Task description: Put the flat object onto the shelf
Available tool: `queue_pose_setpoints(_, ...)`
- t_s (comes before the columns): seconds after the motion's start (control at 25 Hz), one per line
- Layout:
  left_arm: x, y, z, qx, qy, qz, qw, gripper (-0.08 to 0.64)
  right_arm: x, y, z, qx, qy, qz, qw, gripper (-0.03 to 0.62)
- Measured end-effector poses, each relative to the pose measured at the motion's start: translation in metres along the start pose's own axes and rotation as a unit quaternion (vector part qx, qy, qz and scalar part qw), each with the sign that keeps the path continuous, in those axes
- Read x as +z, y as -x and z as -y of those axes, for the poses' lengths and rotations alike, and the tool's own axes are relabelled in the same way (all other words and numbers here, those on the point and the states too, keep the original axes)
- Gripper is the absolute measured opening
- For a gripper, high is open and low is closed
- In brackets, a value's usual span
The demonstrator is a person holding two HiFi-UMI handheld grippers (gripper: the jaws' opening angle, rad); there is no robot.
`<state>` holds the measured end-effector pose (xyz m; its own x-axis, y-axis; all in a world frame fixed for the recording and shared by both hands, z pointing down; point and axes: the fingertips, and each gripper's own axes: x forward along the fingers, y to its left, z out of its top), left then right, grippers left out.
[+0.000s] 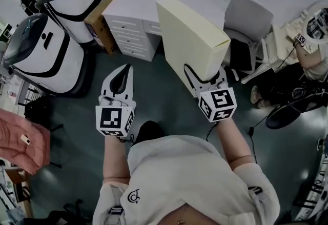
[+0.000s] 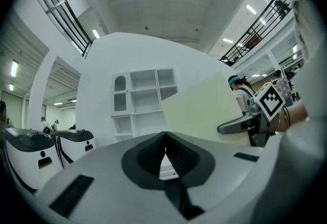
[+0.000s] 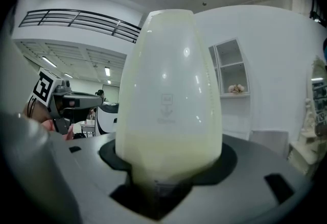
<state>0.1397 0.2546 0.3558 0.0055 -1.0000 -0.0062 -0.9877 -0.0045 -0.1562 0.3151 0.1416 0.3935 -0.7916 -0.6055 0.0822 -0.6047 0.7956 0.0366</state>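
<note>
One flat box (image 1: 192,39) clamped between right gripper (image 1: 205,79) fingers; left gripper (image 1: 124,69) fingers closed, empty

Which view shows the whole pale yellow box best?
The head view: the box shows whole, tilted, its lower edge clamped in the right gripper. The left gripper view shows one broad face in front of the white shelves. The right gripper view shows it close, bulged, filling the picture.

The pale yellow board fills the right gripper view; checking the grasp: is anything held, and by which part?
The right gripper is shut on the pale yellow board, clamping its lower edge. The left gripper is shut and empty.
</note>
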Motion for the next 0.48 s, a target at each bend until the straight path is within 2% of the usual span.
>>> queue_pose_setpoints(0.24,-0.008,-0.033,-0.035,-0.006,-0.001,0.007,1.0,0.012,0.002,-0.046,0.007,-0.01,0.006,-0.003,1.0,0.296)
queue_pose_setpoints(0.48,-0.017,-0.087,-0.1,-0.035,-0.008,0.018,0.9992,0.012,0.012,-0.121,0.007,-0.039,0.007,0.004,0.999,0.296)
